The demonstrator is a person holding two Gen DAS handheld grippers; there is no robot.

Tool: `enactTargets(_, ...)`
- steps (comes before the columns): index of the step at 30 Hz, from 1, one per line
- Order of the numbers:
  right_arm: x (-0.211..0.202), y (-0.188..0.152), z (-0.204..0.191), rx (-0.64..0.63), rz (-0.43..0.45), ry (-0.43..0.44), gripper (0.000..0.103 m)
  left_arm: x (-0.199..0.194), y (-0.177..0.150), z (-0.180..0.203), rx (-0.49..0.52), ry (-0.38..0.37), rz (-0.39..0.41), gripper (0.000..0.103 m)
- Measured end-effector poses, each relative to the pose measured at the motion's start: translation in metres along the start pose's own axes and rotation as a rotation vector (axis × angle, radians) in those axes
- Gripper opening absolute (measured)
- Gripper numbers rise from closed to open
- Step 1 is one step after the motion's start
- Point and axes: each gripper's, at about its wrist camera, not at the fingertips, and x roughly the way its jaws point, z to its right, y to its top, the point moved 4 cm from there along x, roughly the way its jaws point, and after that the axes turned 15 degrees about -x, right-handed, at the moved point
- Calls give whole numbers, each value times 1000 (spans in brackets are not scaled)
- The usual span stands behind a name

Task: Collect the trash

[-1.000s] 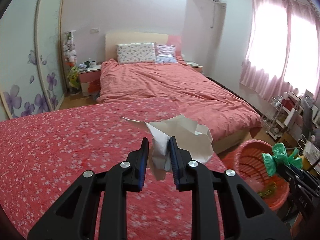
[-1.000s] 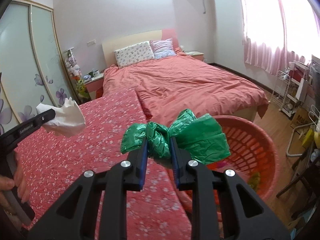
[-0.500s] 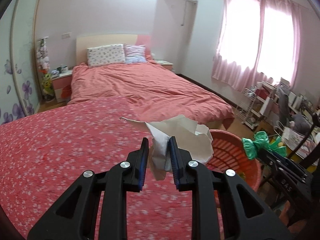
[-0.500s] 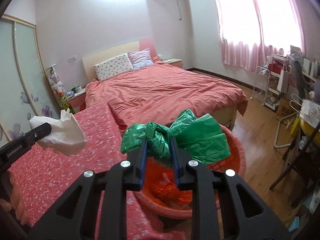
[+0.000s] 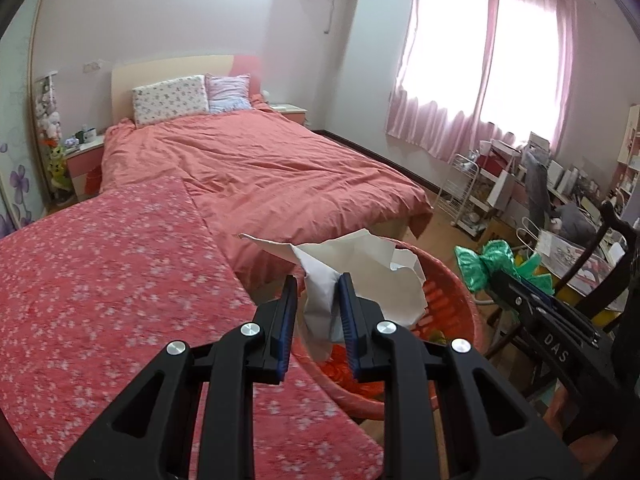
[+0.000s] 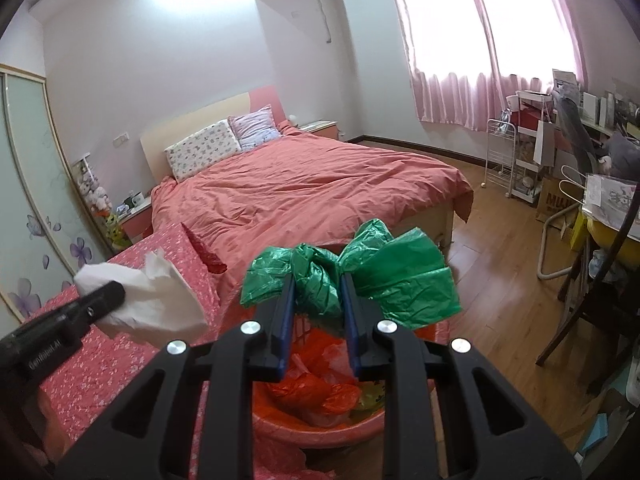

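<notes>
My left gripper point(image 5: 318, 286) is shut on a crumpled white paper point(image 5: 360, 276), held over the near rim of the red basket point(image 5: 456, 300). From the right wrist view the same paper point(image 6: 152, 300) shows at the left, with the left gripper point(image 6: 102, 296) behind it. My right gripper point(image 6: 318, 284) is shut on a crumpled green plastic bag point(image 6: 400, 276), hanging above the basket point(image 6: 320, 428), which holds orange and yellow plastic waste point(image 6: 316, 388). In the left wrist view the green bag point(image 5: 484, 264) and the right gripper point(image 5: 496, 276) show at the right, beyond the basket.
A flowered red cloth surface point(image 5: 100, 300) lies under and to the left of the grippers. A bed with a salmon quilt point(image 5: 260, 172) stands behind. Wooden floor point(image 6: 500, 260), a wire rack point(image 6: 504, 160) and a dark chair point(image 6: 592, 280) sit at the right.
Both grippers have swung rightward from over the flowered cloth to over the red basket, each still gripping its piece of trash. The basket now sits below the fingers.
</notes>
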Motion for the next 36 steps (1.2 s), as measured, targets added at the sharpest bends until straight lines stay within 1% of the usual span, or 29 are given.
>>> enactTargets(6, 5, -2, 12, 24, 2, -5, 23, 14, -8, 18, 17, -25, -31, 22)
enactTargets(14, 17, 1, 25, 58, 5, 5, 23, 31, -15, 28, 27, -40, -64, 22)
enactTargets(17, 23, 3, 29, 65, 7, 14, 25, 36, -19, 30, 27, -43, -79, 25)
enactTargets(19, 26, 4, 29, 72, 8, 22, 30, 39, -20, 29, 21, -35, -84, 27)
enactTargets(22, 32, 5, 29, 84, 5, 41, 35, 44, -22, 27, 15, -24, -98, 38)
enactTargets(25, 36, 4, 28, 87, 2, 44, 45, 47, -24, 22, 11, -9, -108, 44)
enactTargets(27, 36, 2, 27, 89, 0, 42, 48, 47, -24, 17, -2, 1, -115, 47)
enactTargets(30, 31, -1, 26, 88, 0, 35, 54, 45, -23, 9, -14, 21, -118, 47)
enactTargets(34, 10, -3, 21, 53, 22, 10, 68, 23, -20, -6, -16, 42, -83, 48)
enactTargets(35, 2, -2, 17, 41, 35, 2, 74, 14, -19, -11, -17, 44, -70, 49)
enactTargets(36, -9, -3, 12, 29, 51, -4, 79, 1, -19, -16, -21, 46, -51, 53)
